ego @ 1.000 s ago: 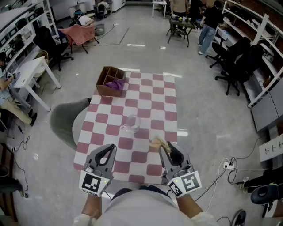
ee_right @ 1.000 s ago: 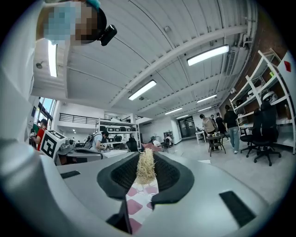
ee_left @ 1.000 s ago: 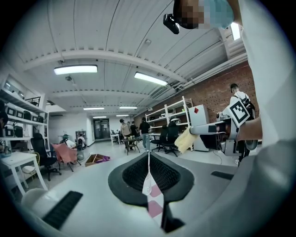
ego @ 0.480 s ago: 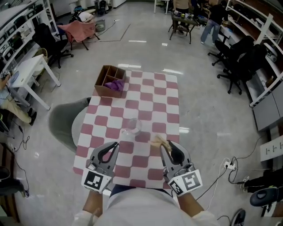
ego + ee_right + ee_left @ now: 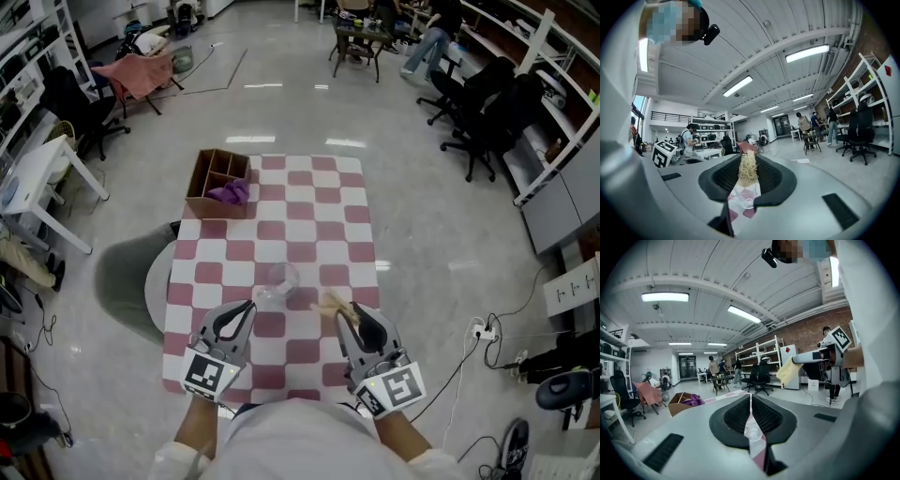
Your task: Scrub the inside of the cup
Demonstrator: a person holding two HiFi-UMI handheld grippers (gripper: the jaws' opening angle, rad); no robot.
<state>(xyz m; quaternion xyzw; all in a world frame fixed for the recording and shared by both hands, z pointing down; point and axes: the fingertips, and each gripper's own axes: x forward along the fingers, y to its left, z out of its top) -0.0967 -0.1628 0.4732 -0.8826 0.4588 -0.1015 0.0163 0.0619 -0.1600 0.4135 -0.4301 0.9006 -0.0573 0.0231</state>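
A clear glass cup (image 5: 277, 281) stands upright on the red-and-white checkered table (image 5: 309, 202), near its front edge. My left gripper (image 5: 248, 307) hovers just near-left of the cup, shut with nothing between its fingers; in the left gripper view the cup (image 5: 753, 433) shows through the slit of the closed jaws. My right gripper (image 5: 341, 309) hovers near-right of the cup, shut on a pale yellow scrub pad (image 5: 329, 302) that sticks out ahead of it. In the right gripper view the scrub pad (image 5: 748, 171) stands above the cup (image 5: 747, 202).
A brown cardboard box (image 5: 202, 178) with dividers and a purple cloth (image 5: 230, 192) sits at the table's far left corner. Office chairs (image 5: 487, 112), shelving and people stand on the floor beyond. A grey round seat (image 5: 155, 281) is left of the table.
Both grippers have drawn closer to the cup, the left one more and a little lower. The scrub pad stays in the right gripper. The cup has not moved on the table.
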